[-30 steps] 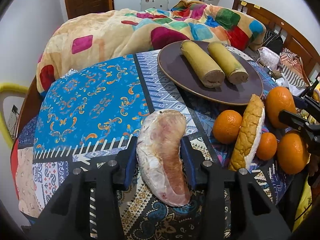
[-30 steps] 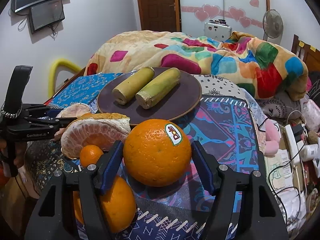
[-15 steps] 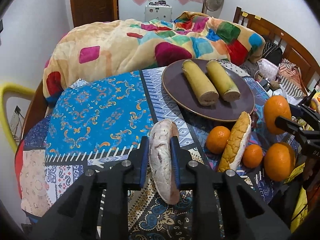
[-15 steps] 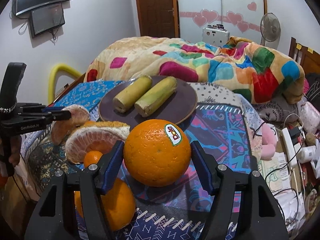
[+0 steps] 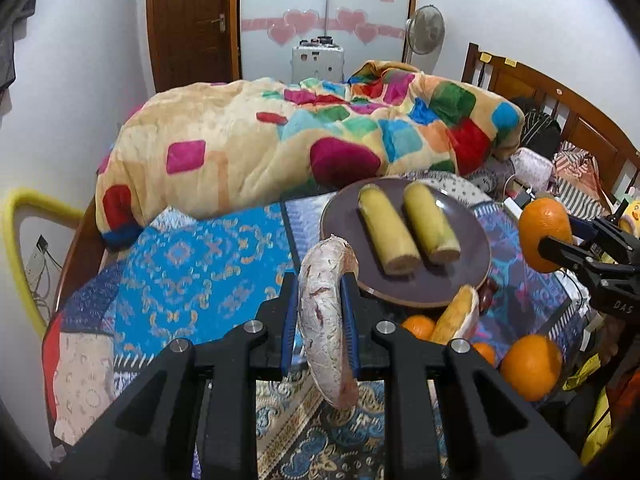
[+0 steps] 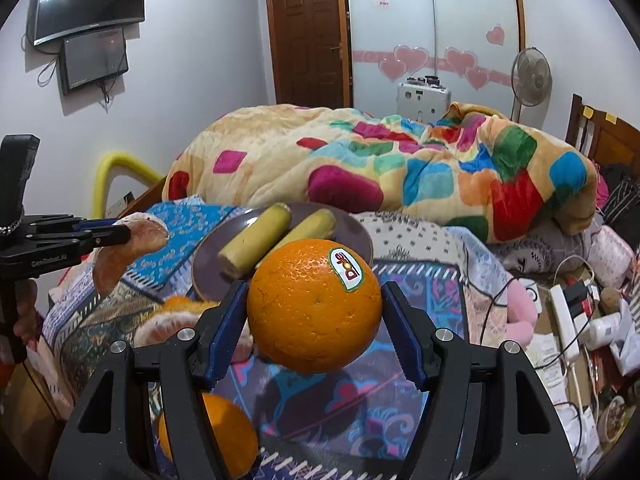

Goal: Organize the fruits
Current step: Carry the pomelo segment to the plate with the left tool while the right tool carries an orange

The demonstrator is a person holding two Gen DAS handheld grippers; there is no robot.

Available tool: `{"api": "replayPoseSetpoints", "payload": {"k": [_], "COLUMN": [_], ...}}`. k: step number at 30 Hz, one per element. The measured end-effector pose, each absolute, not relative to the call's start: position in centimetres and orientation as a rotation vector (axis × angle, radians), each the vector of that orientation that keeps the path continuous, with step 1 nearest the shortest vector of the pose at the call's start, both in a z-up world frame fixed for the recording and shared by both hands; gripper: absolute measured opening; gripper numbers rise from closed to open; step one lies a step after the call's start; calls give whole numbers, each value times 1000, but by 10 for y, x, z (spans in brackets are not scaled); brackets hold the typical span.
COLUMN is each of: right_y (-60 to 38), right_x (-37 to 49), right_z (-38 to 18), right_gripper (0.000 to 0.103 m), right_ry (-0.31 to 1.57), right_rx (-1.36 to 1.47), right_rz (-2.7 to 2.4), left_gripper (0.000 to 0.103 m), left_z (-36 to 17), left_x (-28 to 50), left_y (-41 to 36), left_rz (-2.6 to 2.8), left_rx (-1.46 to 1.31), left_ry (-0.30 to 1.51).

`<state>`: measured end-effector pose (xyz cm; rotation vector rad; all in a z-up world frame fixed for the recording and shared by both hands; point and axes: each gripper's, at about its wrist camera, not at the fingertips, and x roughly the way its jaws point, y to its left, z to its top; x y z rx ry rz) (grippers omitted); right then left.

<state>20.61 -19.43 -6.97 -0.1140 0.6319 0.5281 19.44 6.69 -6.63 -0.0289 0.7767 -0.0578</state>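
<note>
My left gripper is shut on a pale pomelo wedge and holds it above the patterned cloth; it also shows in the right wrist view. My right gripper is shut on a large orange with a sticker, lifted off the cloth; it shows in the left wrist view. A brown plate holds two yellow-green stalk pieces. A second pomelo wedge and several oranges lie in front of the plate.
A colourful blanket is heaped behind the plate. A wooden bed frame stands at the right. Cables and a power strip lie to the right of the cloth. A yellow tube curves at the left.
Both grippers have risen. The left one closed on the pomelo wedge and lifted it off the cloth. The right one lifted the orange off the cloth.
</note>
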Motion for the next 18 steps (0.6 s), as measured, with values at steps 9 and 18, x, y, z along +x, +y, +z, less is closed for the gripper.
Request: {"api": "replayPoseSetpoints", "payload": {"k": [9,18], "right_y": [-188,-180], "right_x": [229,263], "right_z": [-69,-82], "right_gripper": [64,64], "right_ry": [621,642], "right_rx": [-124,-143], "right_rz": [520,504], "left_gripper": [21,21], "left_z": [-60,-73], "left_x": [224,255], "left_y": [53,44], "left_rz": [-84,-89], "left_rx": [-22,-14], "left_ry": [764,785]}}
